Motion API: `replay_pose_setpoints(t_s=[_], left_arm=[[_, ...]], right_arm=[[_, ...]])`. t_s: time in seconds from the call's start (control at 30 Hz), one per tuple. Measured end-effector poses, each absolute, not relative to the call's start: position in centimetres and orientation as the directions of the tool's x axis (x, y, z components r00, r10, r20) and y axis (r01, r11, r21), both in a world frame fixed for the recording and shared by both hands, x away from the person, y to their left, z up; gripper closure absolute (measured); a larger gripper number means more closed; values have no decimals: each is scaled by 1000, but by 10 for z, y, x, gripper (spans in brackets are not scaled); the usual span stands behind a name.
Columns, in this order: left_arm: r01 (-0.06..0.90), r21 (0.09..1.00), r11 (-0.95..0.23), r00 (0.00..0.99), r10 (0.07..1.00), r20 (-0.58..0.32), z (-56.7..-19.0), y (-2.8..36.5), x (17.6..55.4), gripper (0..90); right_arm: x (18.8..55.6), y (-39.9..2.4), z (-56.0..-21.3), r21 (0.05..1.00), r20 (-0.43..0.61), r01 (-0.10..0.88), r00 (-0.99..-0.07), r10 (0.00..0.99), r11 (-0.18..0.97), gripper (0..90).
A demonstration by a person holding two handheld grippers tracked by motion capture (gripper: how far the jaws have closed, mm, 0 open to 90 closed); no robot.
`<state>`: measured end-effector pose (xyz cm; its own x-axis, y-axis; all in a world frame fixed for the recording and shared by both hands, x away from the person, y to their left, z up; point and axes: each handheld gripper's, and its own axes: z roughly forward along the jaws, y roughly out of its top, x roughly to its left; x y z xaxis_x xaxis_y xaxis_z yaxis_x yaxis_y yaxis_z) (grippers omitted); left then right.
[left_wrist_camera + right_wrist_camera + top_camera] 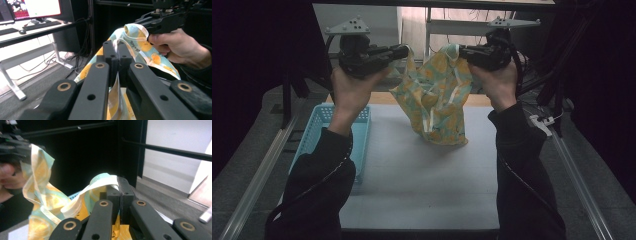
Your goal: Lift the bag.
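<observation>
2 tools (404,50) (462,50) grip patterned cloth (434,97).

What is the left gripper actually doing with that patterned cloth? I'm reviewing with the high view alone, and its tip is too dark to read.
Observer: In the left gripper view, the left gripper has its jaws shut on the cloth's white-edged hem, which runs down between them.
Operator: And the right one?
Observer: Same: the right gripper is shut on a folded, white-banded edge of the cloth.
Operator: Anything behind the table I can't see?
Observer: The left gripper view shows a desk with a lit monitor and a keyboard.
</observation>
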<state>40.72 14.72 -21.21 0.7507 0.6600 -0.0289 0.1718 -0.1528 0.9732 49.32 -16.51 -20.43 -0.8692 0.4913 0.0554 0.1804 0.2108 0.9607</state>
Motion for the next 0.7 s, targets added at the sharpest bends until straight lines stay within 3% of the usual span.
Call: replay_pose_setpoints(t_s=[0.47,0.57,0.7], left_arm=[[295,920,-258,741,669,-50,-260,139,438,876],[296,915,-273,741,671,-39,-262,139,438,786],[320,905,-282,740,671,-53,-270,140,439,734]], right_arm=[[520,-174,-256,916,68,280,-815,576,288,883],[520,-174,-260,908,74,292,-817,572,300,867],[522,-174,-270,895,84,315,-813,576,315,821]])
